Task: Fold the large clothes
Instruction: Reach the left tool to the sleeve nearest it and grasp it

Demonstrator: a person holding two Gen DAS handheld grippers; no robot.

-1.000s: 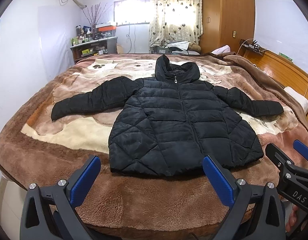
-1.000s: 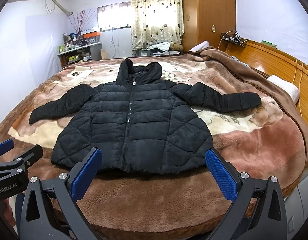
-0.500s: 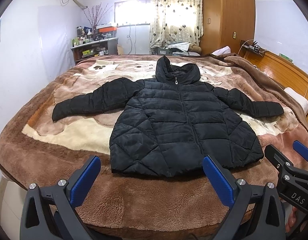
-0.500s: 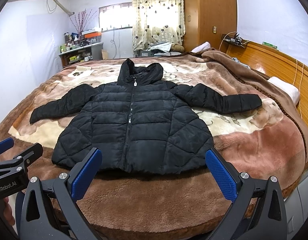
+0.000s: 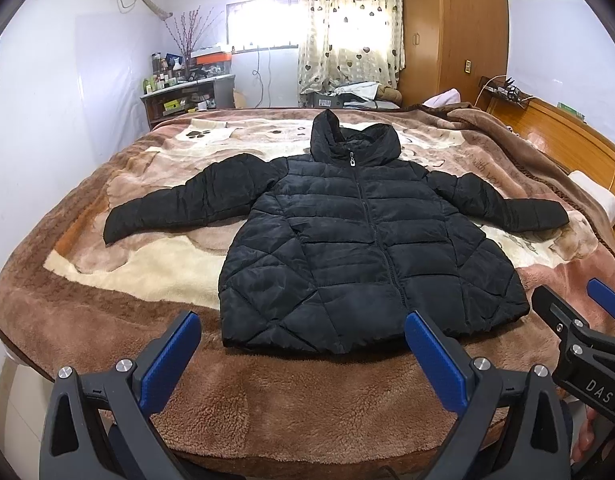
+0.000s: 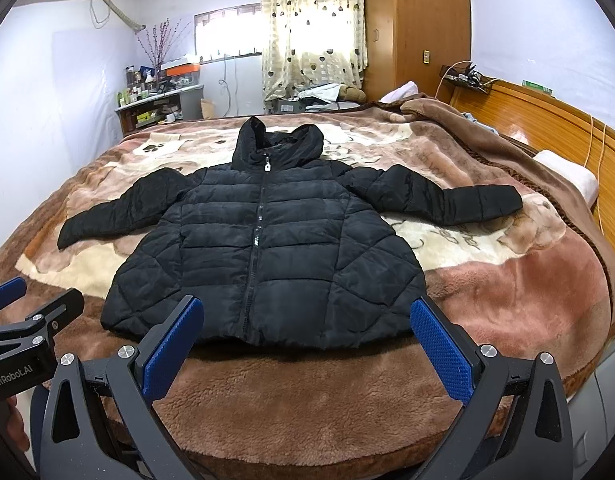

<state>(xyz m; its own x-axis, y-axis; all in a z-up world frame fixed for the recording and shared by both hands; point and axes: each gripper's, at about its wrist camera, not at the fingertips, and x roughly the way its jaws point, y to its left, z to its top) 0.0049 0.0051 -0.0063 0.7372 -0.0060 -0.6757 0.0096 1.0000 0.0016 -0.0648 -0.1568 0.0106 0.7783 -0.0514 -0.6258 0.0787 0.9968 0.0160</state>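
Observation:
A black hooded puffer jacket (image 5: 359, 248) lies flat on the bed, zipped, front up, both sleeves spread out and the hood at the far end. It shows the same way in the right wrist view (image 6: 267, 248). My left gripper (image 5: 303, 344) is open and empty, hovering over the near edge of the bed just short of the jacket's hem. My right gripper (image 6: 307, 332) is open and empty, at the hem's near edge. The right gripper also shows at the right edge of the left wrist view (image 5: 579, 328), and the left gripper at the left edge of the right wrist view (image 6: 27, 316).
A brown and cream plush blanket (image 5: 155, 264) covers the bed. A wooden headboard (image 6: 567, 136) and a white pillow (image 6: 567, 176) lie on the right. A cluttered desk (image 5: 187, 96), a curtain and a wooden wardrobe (image 5: 451, 28) stand at the far wall.
Both grippers have drifted slightly forward and up, so the jacket sits a little lower in view. The jacket has not moved and both grippers stay open.

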